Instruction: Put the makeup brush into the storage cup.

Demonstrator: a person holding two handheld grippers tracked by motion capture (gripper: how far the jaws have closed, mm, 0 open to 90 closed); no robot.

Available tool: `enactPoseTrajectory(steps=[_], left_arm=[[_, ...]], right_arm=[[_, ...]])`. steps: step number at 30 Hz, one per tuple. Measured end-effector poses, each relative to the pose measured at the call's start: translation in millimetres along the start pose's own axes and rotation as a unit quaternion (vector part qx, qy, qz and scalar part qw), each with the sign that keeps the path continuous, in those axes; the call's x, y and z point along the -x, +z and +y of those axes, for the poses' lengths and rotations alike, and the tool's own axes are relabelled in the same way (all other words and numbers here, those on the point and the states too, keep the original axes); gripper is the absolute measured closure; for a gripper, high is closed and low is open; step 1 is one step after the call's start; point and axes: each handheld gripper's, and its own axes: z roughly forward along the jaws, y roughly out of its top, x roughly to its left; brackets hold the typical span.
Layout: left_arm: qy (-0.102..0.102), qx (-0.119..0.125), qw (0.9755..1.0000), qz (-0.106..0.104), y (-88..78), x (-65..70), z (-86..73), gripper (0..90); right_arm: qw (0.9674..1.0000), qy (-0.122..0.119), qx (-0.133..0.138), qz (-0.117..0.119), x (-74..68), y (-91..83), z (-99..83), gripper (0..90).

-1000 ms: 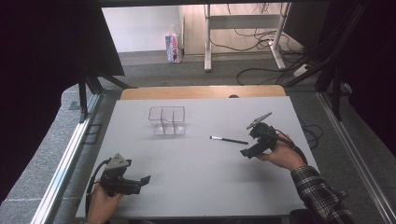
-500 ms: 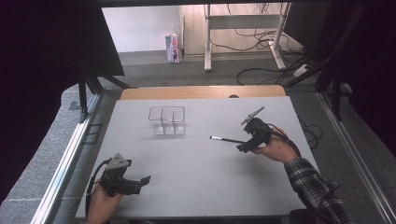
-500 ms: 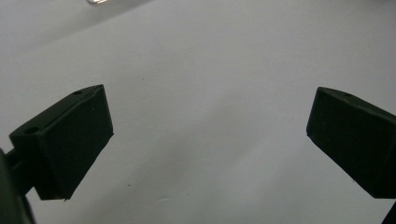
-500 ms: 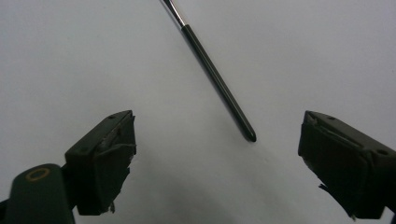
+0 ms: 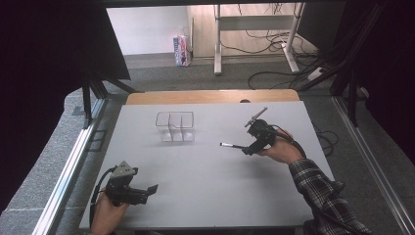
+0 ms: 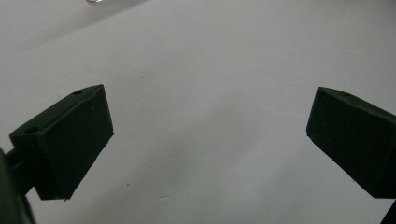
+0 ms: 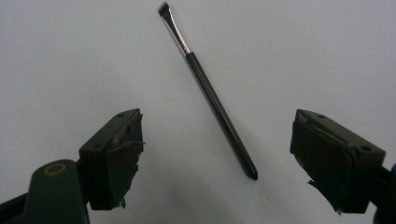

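A thin black makeup brush [image 5: 232, 145] with a silver ferrule lies flat on the white table [image 5: 205, 196], right of centre. In the right gripper view the brush [image 7: 210, 93] runs slantwise, and its handle end lies between the jaws. My right gripper [image 5: 248, 148] hovers over that end, open; its jaws have just been closing a little and the pads [image 7: 116, 149] do not touch the brush. My left gripper [image 5: 152, 188] rests near the front left corner, its jaws [image 6: 210, 112] wide open over bare table.
A clear plastic box [image 5: 175, 126] with dividers stands left of the brush, toward the far side. A wooden strip [image 5: 210, 96] borders the table's far edge. Beyond it are a small carton [image 5: 182, 50], desk legs and cables on the floor.
My right gripper has slid left over the brush's handle end, and its jaws look slightly narrower. The brush and the left gripper have stayed put.
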Motion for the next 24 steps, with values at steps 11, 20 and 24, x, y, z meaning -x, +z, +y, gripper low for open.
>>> enactPoseTrajectory(steps=[11, 20, 24], left_arm=[[0.001, -0.001, 1.0000, -0.001, 0.4, 0.1, -0.1, 1.0], [0.002, -0.002, 1.0000, -0.002, 0.6, 0.1, -0.2, 1.0], [0.001, -0.002, 1.0000, -0.002, 0.6, 0.0, -0.2, 1.0]], right_arm=[[0.9998, -0.014, -0.010, -0.007, 2.0, 11.1, 11.9, 21.3], [0.9992, -0.027, -0.028, -0.009, 6.2, 22.2, 11.9, 25.6], [0.9987, -0.032, -0.040, -0.010, 6.4, 28.0, 9.8, 26.2]])
